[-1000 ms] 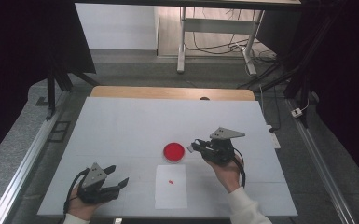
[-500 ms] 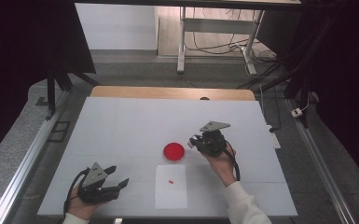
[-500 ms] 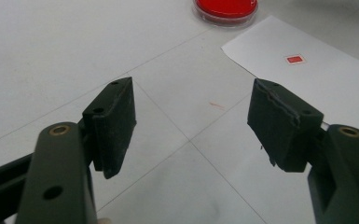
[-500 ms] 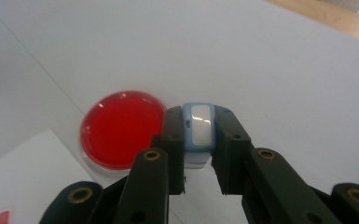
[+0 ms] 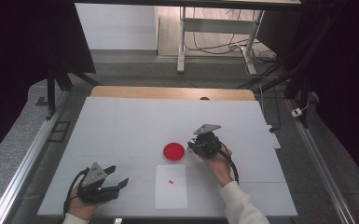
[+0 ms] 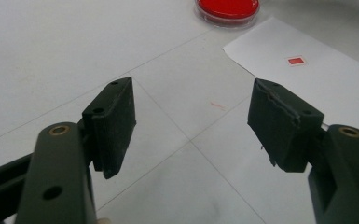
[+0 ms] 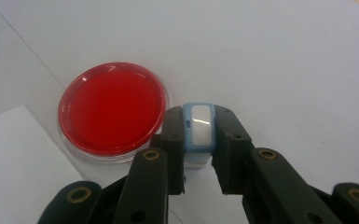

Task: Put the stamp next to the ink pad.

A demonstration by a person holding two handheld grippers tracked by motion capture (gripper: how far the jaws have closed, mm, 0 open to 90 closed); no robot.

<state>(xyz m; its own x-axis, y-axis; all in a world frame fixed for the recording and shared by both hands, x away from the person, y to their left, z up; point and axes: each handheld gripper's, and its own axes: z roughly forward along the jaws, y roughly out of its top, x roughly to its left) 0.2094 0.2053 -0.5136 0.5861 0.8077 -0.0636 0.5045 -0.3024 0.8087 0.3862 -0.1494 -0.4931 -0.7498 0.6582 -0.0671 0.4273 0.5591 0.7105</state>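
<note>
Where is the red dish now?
In the high view the red dish sits mid-table, just left of the right tongs and above the paper sheet.

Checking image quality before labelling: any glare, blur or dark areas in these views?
High view: white table evenly lit, surroundings nearly black. Right gripper view: glare on the red dish rim and on the small blue object in the right hand-held gripper. Left gripper view: left hand-held gripper jaws sharp, the dish cropped.

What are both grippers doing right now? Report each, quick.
Left gripper: jaws open, nothing between them.
Right gripper: jaws closed on a small blue-and-white object.
</note>
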